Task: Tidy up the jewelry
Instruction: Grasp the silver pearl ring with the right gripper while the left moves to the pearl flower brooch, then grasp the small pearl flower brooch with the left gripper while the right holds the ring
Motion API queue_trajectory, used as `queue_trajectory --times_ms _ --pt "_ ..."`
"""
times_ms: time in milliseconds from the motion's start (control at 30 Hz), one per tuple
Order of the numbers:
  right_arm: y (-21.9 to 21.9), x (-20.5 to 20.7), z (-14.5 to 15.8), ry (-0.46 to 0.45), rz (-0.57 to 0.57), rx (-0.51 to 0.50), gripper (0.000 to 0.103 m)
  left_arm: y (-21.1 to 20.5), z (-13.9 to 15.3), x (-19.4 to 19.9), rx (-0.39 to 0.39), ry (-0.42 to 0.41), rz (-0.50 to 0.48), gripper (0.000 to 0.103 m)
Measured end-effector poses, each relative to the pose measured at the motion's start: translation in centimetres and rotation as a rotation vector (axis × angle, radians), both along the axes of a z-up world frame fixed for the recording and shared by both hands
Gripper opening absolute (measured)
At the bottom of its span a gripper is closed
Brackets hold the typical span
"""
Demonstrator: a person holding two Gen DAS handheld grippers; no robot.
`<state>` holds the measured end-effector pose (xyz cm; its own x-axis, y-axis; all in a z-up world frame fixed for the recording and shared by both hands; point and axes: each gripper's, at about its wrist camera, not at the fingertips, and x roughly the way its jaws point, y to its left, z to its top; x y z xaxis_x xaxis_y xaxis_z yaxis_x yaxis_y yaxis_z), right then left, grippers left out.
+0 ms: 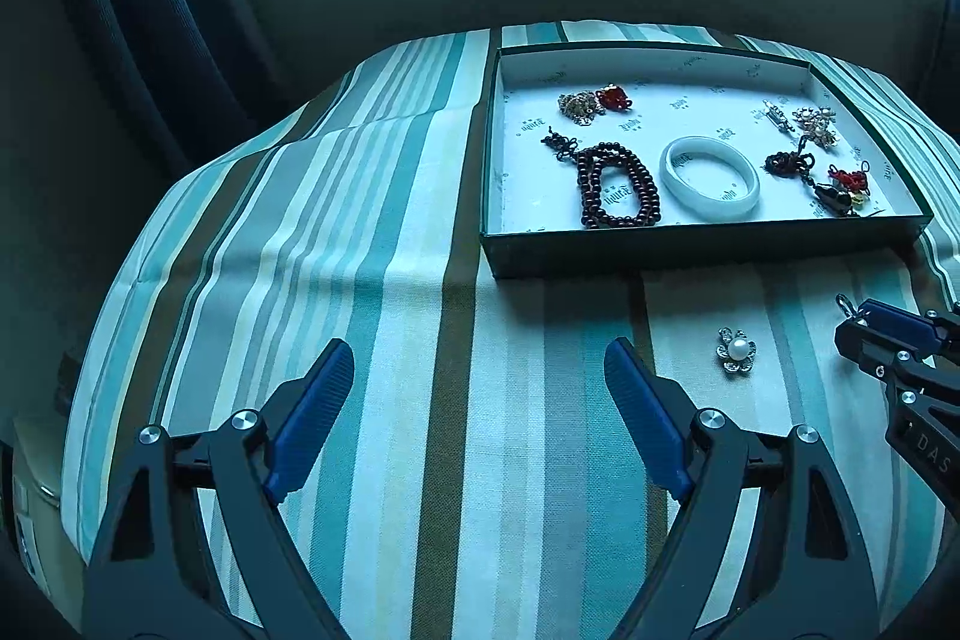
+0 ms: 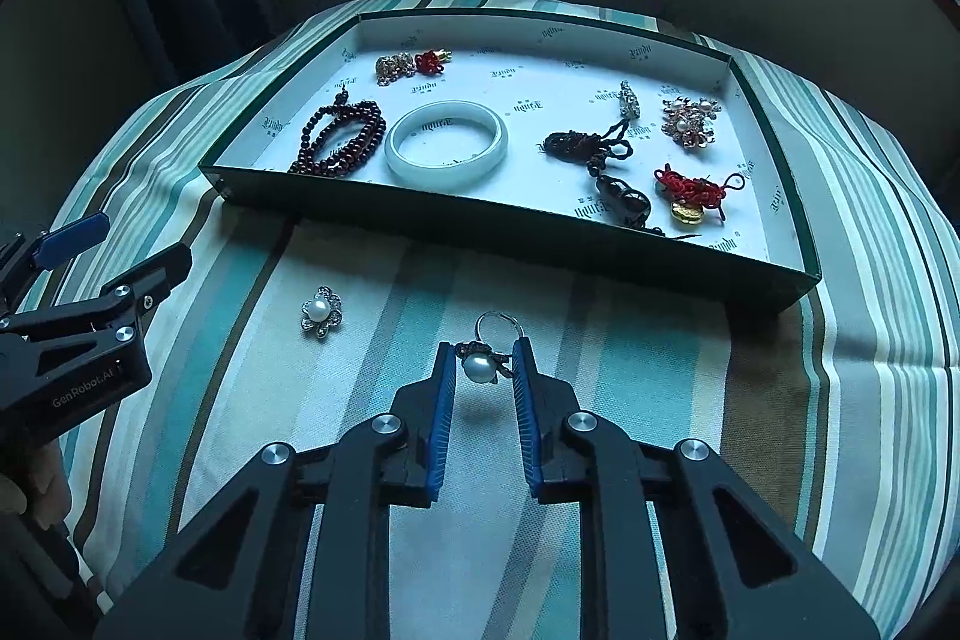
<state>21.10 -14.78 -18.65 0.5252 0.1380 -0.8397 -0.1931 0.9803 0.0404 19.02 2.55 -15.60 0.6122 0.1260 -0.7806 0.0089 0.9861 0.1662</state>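
A dark green box (image 2: 510,226) (image 1: 690,253) with a white lining holds several jewelry pieces: a white bangle (image 2: 447,145) (image 1: 709,178), dark red beads (image 2: 342,139) (image 1: 618,184), brooches and red-cord charms. My right gripper (image 2: 483,361) is shut on a pearl ring (image 2: 479,366) and holds it over the striped cloth in front of the box; it shows at the right edge of the left wrist view (image 1: 888,334). A pearl flower brooch (image 2: 322,311) (image 1: 737,351) lies on the cloth. My left gripper (image 1: 480,382) is open and empty, left of the brooch.
A striped teal, white and brown cloth (image 1: 360,280) covers the rounded table. A dark wall and curtain stand behind it. The table edge falls away on the left and right.
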Motion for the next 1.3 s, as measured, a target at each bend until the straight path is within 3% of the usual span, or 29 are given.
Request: queue_trajectory --times_ms 200,567,733,1000,1300 --pt "-1.7 -0.1 0.7 -0.018 0.007 -0.037 0.02 -2.5 -0.2 0.2 -0.028 0.018 -0.058 0.077" --pt "-4.8 -0.7 0.7 -0.018 0.023 -0.049 0.02 -6.7 -1.3 0.9 -0.084 0.076 -0.122 0.074" --pt "-5.4 -0.8 0.5 -0.016 0.032 -0.037 0.02 -7.4 -2.1 1.3 -0.114 0.111 -0.128 0.06" --pt "-5.8 -0.7 0.4 -0.013 0.034 -0.01 0.02 -7.5 -2.8 1.8 -0.134 0.134 -0.12 0.053" --pt "-5.9 -0.8 0.3 -0.007 0.034 -0.005 0.02 -8.1 -2.7 1.5 -0.162 0.137 -0.183 0.025"
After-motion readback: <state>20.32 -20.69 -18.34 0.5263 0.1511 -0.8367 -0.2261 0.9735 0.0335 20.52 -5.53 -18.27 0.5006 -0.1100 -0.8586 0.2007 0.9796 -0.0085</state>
